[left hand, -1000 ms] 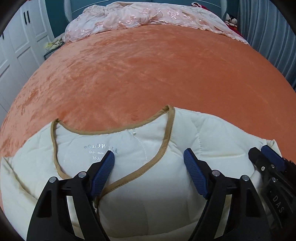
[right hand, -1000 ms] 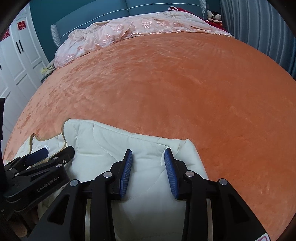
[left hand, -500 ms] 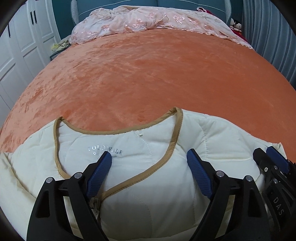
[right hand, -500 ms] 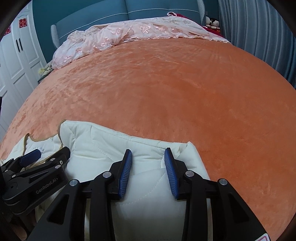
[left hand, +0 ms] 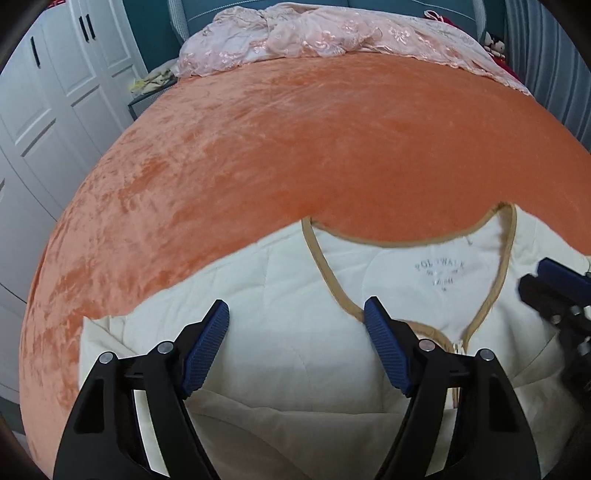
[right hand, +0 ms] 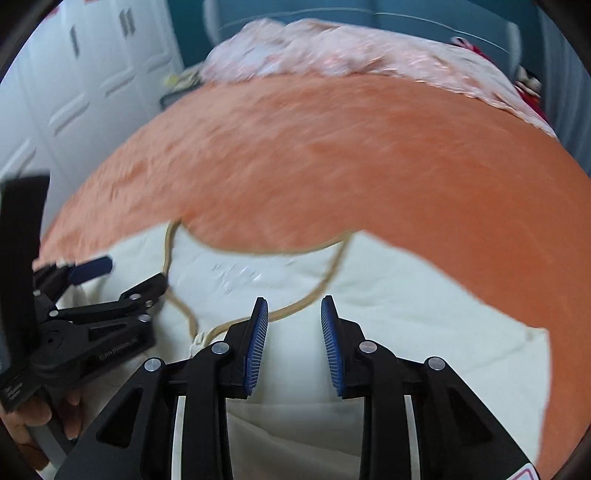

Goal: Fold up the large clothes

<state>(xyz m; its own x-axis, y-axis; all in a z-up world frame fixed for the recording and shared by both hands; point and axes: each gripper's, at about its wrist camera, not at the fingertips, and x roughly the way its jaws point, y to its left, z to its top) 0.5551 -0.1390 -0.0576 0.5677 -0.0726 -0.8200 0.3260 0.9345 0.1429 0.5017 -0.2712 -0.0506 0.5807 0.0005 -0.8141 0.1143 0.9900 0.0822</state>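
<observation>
A cream quilted jacket (left hand: 295, 295) with tan binding lies flat on the near part of the bed (left hand: 314, 147), which wears an orange plush cover. The jacket's neckline (left hand: 406, 244) faces the far end of the bed, where a pink embroidered coverlet (left hand: 332, 33) is bunched. A printed label shows inside the back of the collar.

The left gripper (left hand: 297, 349) hangs above the jacket, on the side of the neckline nearer the white wardrobes (left hand: 44, 110). Its fingers (left hand: 207, 350) are spread wide and grasp nothing, having just narrowed a little; cloth lies under them, not pinched. The right gripper (right hand: 294, 345) hovers over the jacket's front just below the neckline. Its fingers (right hand: 255, 347) have just been drawing together, yet a gap remains between the pads, and no fold of fabric seems to be caught there, though the right wrist view is blurred.

In my judgement the jacket is spread out and the hands are picking their places for the next fold, so the folding looks barely begun or between folds. The next move calls for each gripper to come down on an edge either side of the neckline, likely a shoulder or sleeve, close firmly on the padded cloth, then lift and carry it across the jacket's middle. The filling is thick, so a shallow pinch may slip
</observation>
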